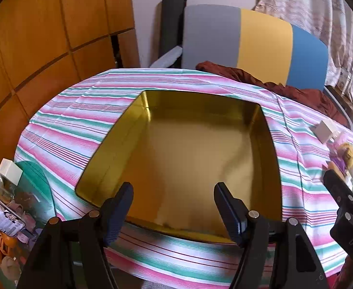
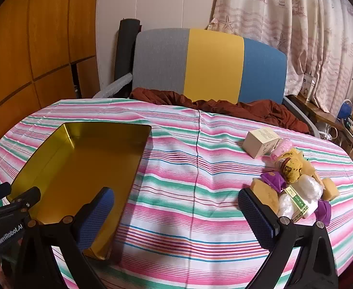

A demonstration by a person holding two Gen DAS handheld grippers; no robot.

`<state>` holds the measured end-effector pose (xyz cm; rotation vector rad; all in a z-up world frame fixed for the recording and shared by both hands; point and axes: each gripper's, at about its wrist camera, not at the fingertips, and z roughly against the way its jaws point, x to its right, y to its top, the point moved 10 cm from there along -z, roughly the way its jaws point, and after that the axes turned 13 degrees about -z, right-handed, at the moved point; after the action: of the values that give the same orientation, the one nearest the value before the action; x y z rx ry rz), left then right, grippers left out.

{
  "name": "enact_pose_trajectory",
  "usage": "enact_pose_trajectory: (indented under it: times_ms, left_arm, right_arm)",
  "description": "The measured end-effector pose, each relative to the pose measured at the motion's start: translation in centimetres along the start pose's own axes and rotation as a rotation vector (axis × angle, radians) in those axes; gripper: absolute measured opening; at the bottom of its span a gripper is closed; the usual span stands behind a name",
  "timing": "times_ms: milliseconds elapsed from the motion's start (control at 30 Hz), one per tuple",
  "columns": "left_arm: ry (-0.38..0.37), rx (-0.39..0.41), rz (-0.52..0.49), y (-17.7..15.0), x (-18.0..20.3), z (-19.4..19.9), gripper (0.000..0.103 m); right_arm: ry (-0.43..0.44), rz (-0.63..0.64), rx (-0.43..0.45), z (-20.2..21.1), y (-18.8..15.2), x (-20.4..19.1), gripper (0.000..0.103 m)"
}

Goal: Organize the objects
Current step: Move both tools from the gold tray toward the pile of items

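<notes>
Bedroom-ish setting: wood cabinet [image 2: 31, 48] left, ship-print curtain [image 2: 297, 24] right, tri-colour chair [image 2: 212, 65] behind a surface under a striped cloth [image 2: 188, 168]. Gold tin [image 1: 188, 156] sits open-side-up on the left half, nothing in it, so it reads as the bin for sorting. Items to organize are bunched at the right edge, well apart from the tin: cream box [image 2: 261, 141], a pile [image 2: 294, 185] of wrapped bits, sponge-like lumps and purple paper, touching one another. Left hand-held gripper [image 1: 173, 207] hovers over the tin's near rim, released, nothing between the fingers; probably parked there to steady the tin or just out of the way. Right hand-held gripper [image 2: 176, 214] is spread wide and empty, low over bare cloth between tin and pile, its right finger [image 2: 256, 216] just beside the pile's nearest lump. The left view seems to place it closer around the pile, so contact: can't tell. My read: nothing sorted yet, first pick is next. Risk: pile is loose and crinkly, a grab may drag neighbours along. A green lid-like thing [image 1: 31, 180] lies left of the tin, edge only.
</notes>
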<state>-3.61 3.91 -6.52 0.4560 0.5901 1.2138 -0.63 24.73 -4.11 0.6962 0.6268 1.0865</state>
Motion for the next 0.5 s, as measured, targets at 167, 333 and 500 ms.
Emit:
enact_pose_trajectory:
  times_ms: [167,333,500]
  left_arm:
    - [-0.048,0.027,-0.069,-0.1,3.1,0.6,0.071]
    - [-0.141,0.071,-0.169,-0.3,7.7,2.0,0.071]
    - [-0.259,0.094,-0.256,-0.6,13.0,3.2,0.071]
  right_arm:
    - [0.007,-0.024,-0.035,-0.4,-1.3,3.1,0.102]
    - [-0.035,-0.094,-0.024,-0.2,-2.7,9.4,0.098]
    - [-0.126,-0.174,-0.036,-0.8,-3.4,16.3,0.098]
